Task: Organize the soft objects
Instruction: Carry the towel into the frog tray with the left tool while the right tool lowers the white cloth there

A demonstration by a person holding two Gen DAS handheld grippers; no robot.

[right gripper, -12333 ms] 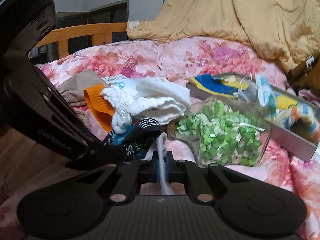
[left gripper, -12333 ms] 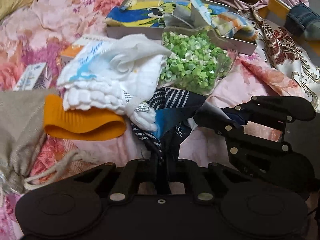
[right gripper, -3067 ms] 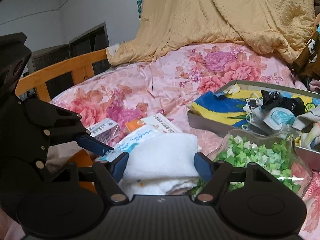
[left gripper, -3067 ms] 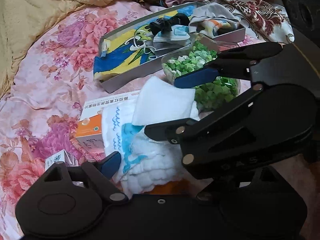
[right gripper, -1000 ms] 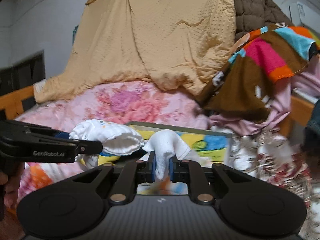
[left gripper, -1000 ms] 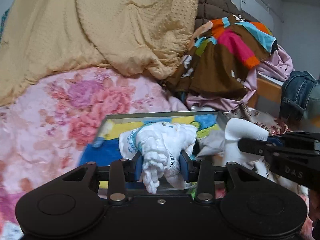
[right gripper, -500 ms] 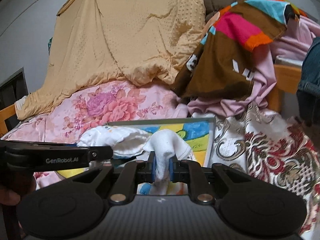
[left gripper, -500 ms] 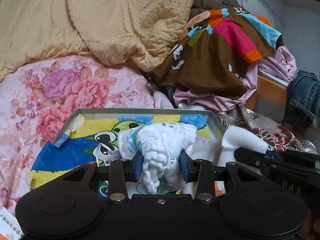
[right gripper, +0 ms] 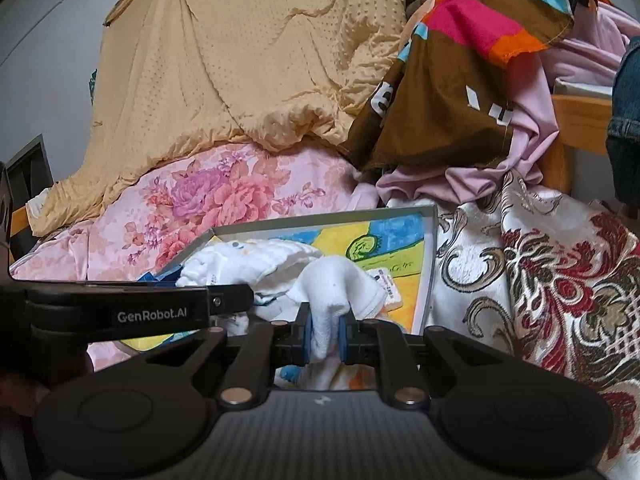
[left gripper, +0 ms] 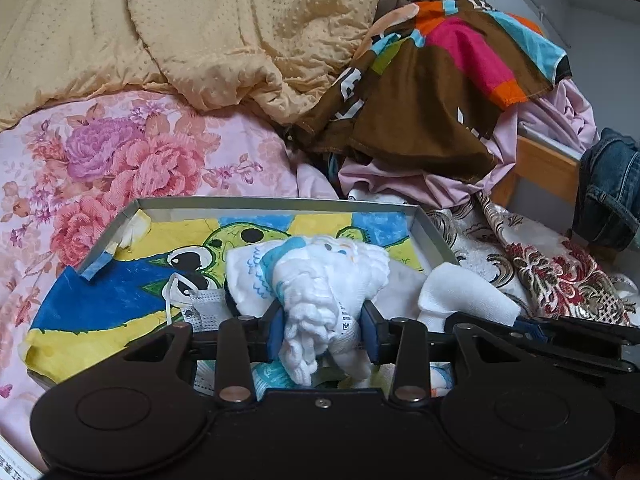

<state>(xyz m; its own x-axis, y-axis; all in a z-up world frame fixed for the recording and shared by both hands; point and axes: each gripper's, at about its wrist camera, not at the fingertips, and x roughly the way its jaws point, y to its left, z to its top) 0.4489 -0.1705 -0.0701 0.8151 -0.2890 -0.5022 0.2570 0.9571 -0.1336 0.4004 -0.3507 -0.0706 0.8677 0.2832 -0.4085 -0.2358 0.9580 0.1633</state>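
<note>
Pinching a bunched white quilted cloth (left gripper: 320, 280) between the left tongs (left gripper: 323, 334), hanging over the shallow grey tray (left gripper: 434, 236) just ahead; clamping a plain white towel (right gripper: 334, 284) tight in the right tongs (right gripper: 325, 334), beside, above the same tray on the floral bed (left gripper: 132, 160).

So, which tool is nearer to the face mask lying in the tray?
Left. The left tool, gripping the quilted cloth, is beside the face mask; the right tool, gripping the white towel, is beyond the left one.
</note>
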